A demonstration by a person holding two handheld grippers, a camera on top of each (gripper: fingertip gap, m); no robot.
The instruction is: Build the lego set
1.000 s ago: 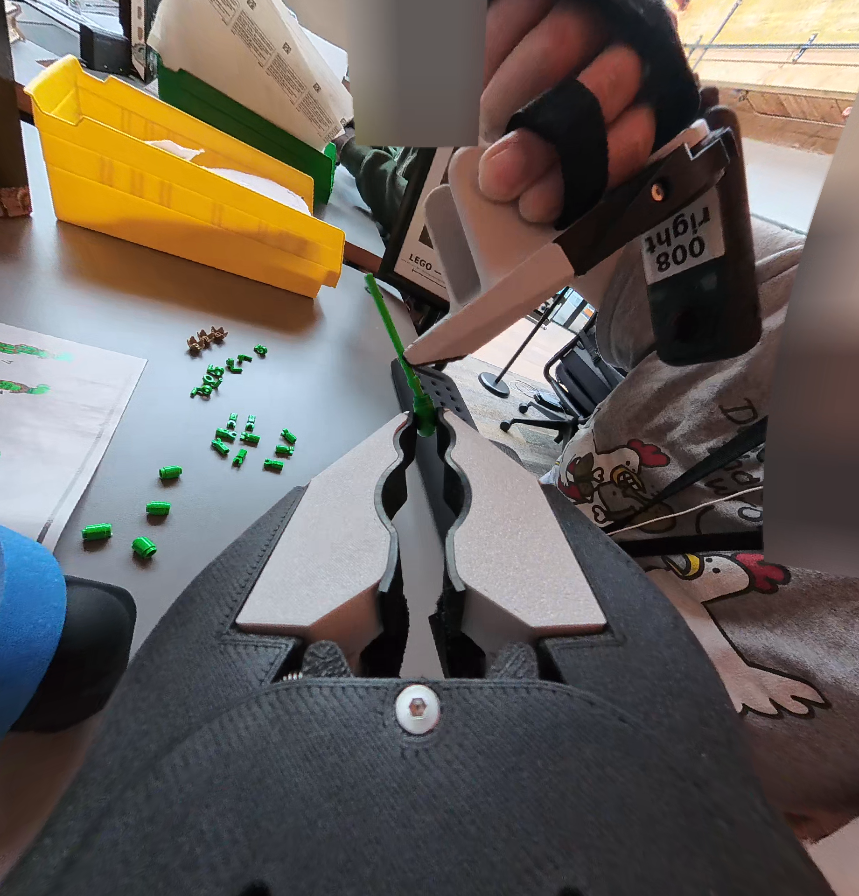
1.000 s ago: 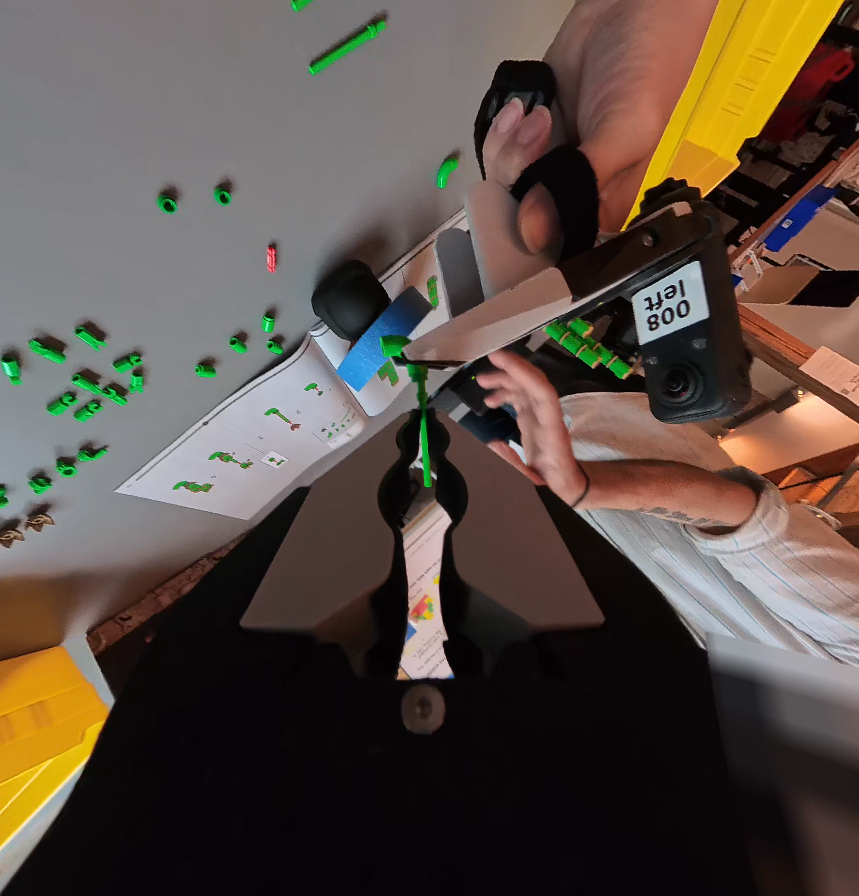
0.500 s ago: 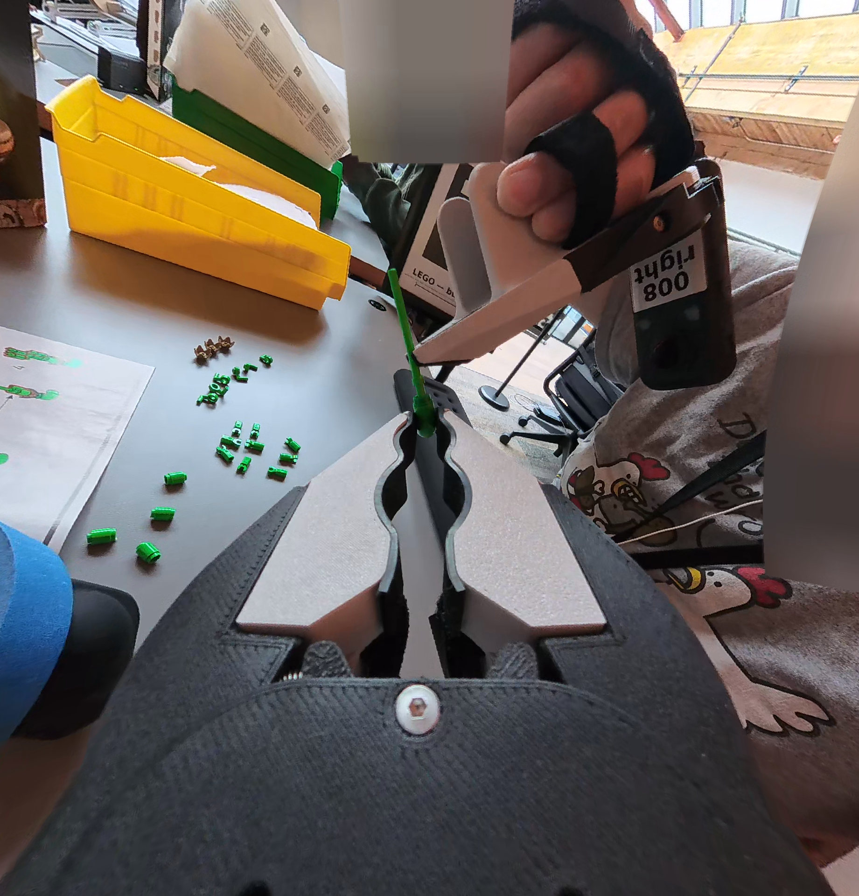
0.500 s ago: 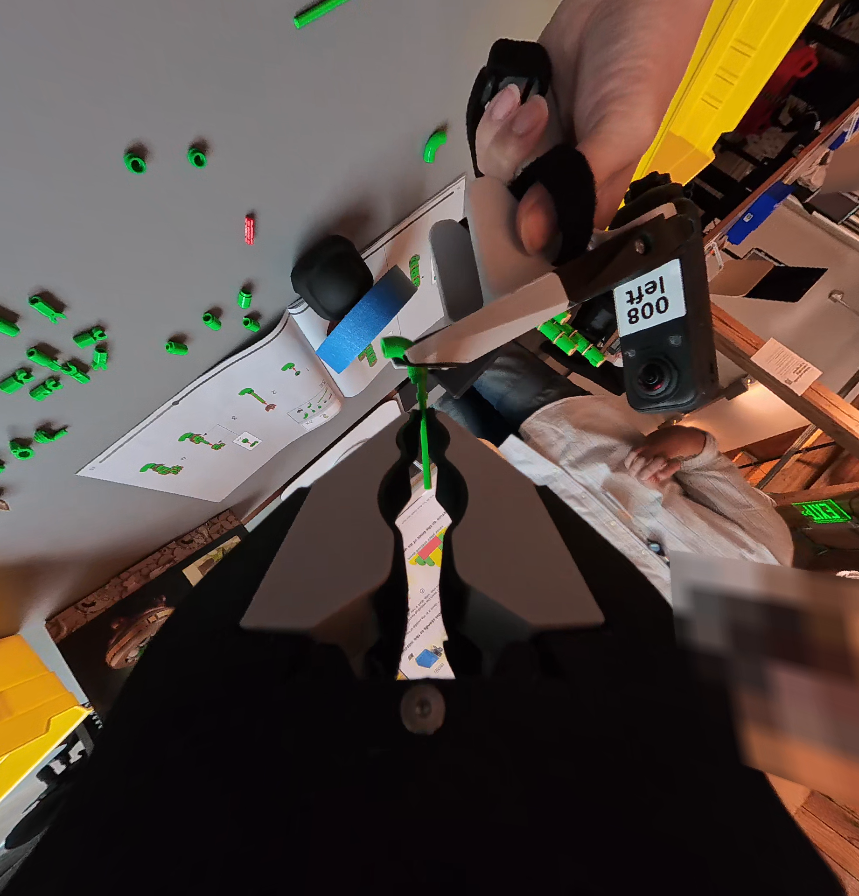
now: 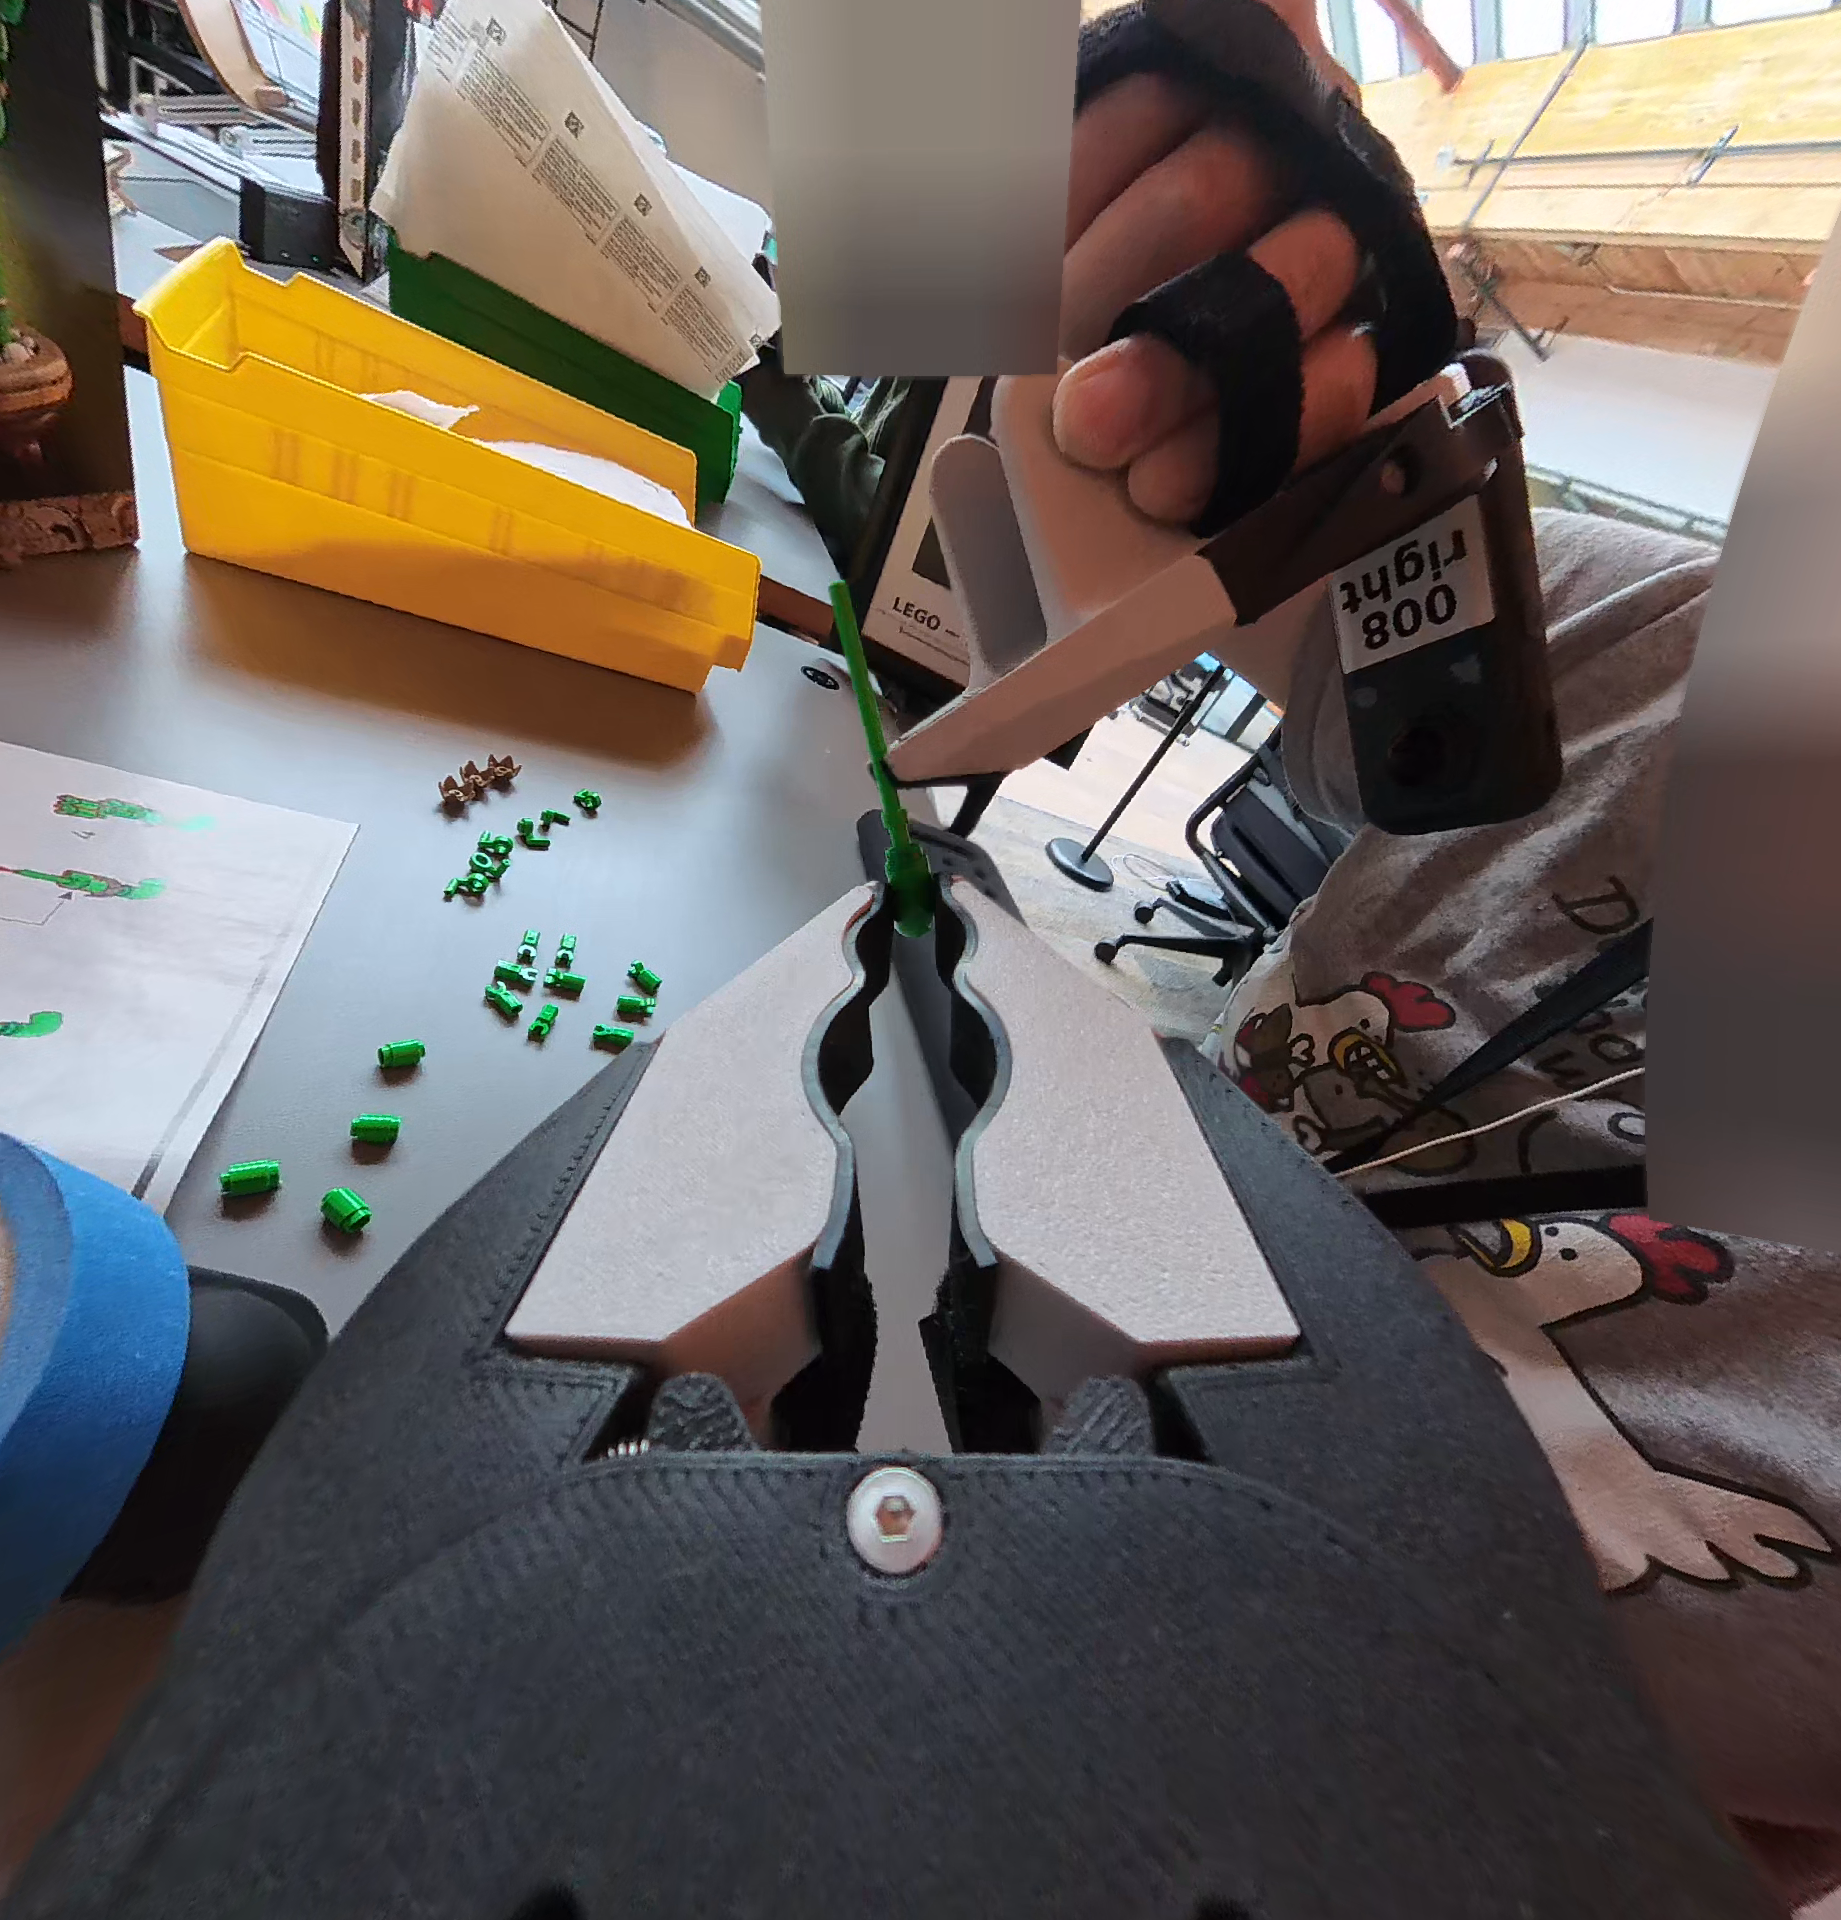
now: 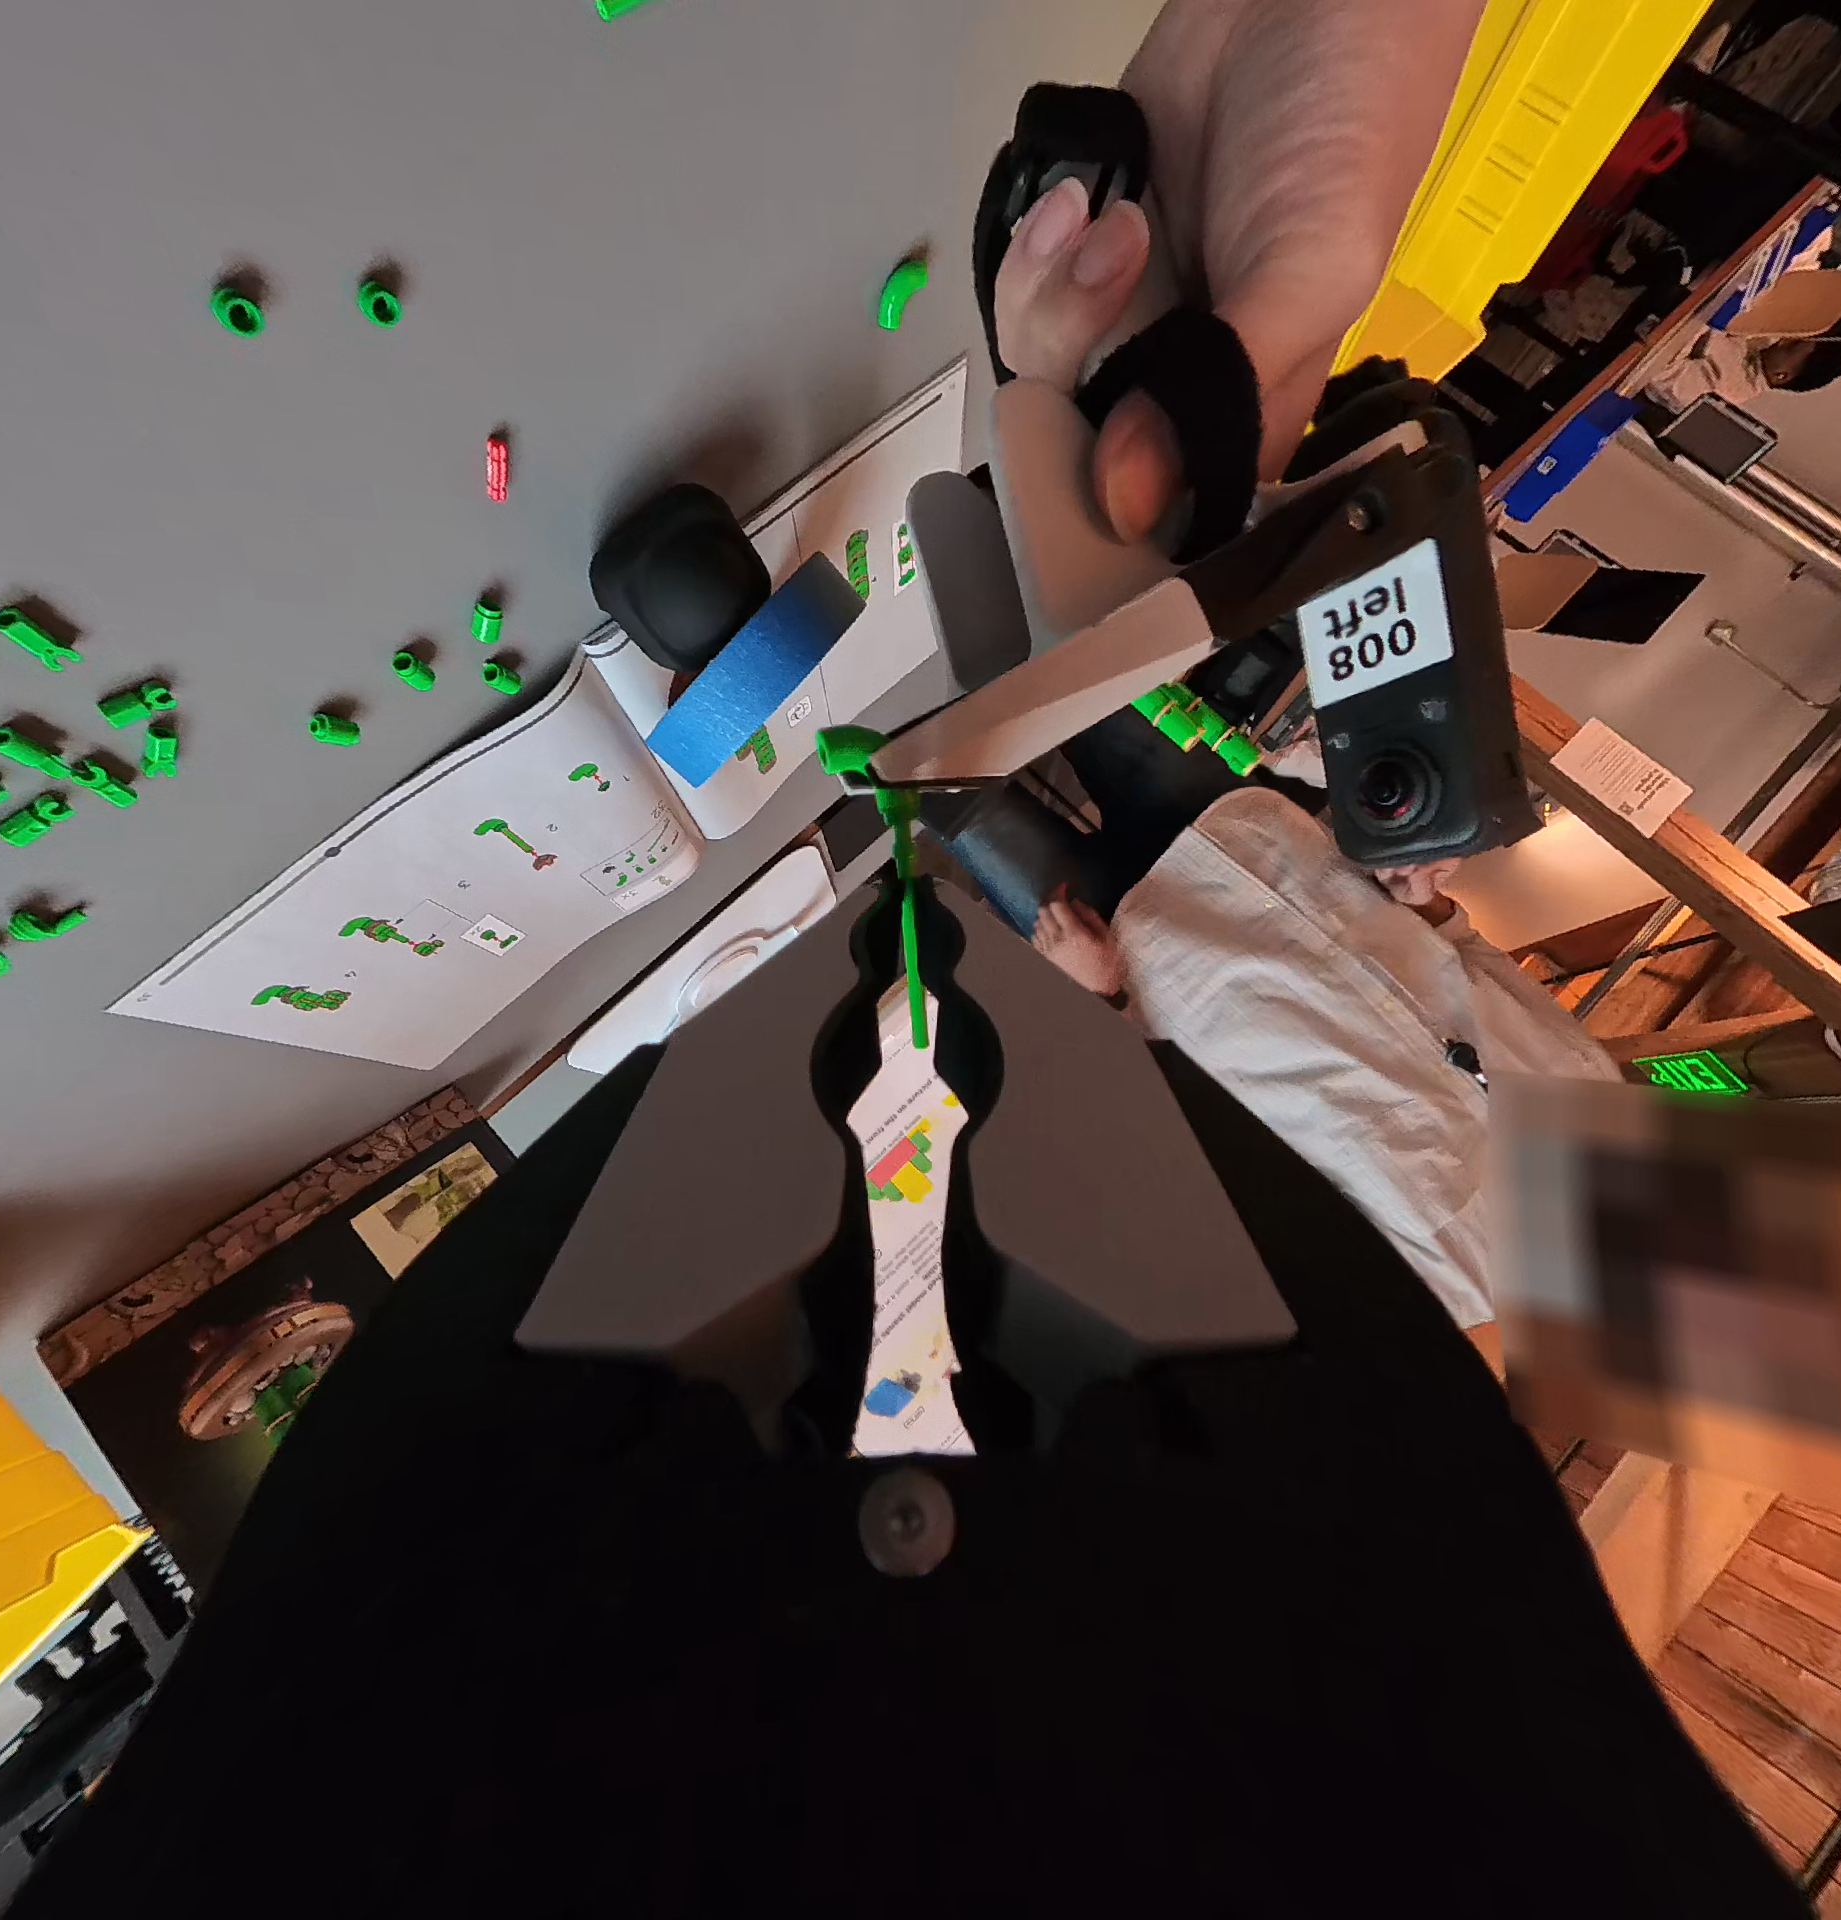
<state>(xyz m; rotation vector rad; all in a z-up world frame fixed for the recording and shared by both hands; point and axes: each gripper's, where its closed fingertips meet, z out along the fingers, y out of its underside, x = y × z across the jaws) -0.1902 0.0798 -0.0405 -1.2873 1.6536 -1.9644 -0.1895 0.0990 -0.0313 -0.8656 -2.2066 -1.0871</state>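
Left wrist view
Left gripper (image 5: 911,909): fingertips clamped on green connector piece (image 5: 910,902) at foot of thin green rod (image 5: 862,694).
Rod: upright, tilted slightly left, above dark table (image 5: 396,717) edge.
Right gripper (image 5: 888,771): reaching in from upper right, tips pinched on rod partway up.
Loose green pieces (image 5: 552,987): scattered on table, left of gripper.
Instruction sheet (image 5: 116,935): flat, far left.
Blue tape roll (image 5: 64,1351): lower left corner.
Yellow bin (image 5: 428,499): behind pieces.

Right wrist view
Right gripper (image 6: 908,896): tips closed on green rod (image 6: 911,935), rod running back between fingers.
Left gripper (image 6: 874,774): across frame, pinching green connector piece (image 6: 845,750) at rod's far end.
Instruction sheet (image 6: 428,914): on table, beside blue tape roll (image 6: 760,665).
Loose green pieces (image 6: 64,748): spread at left.
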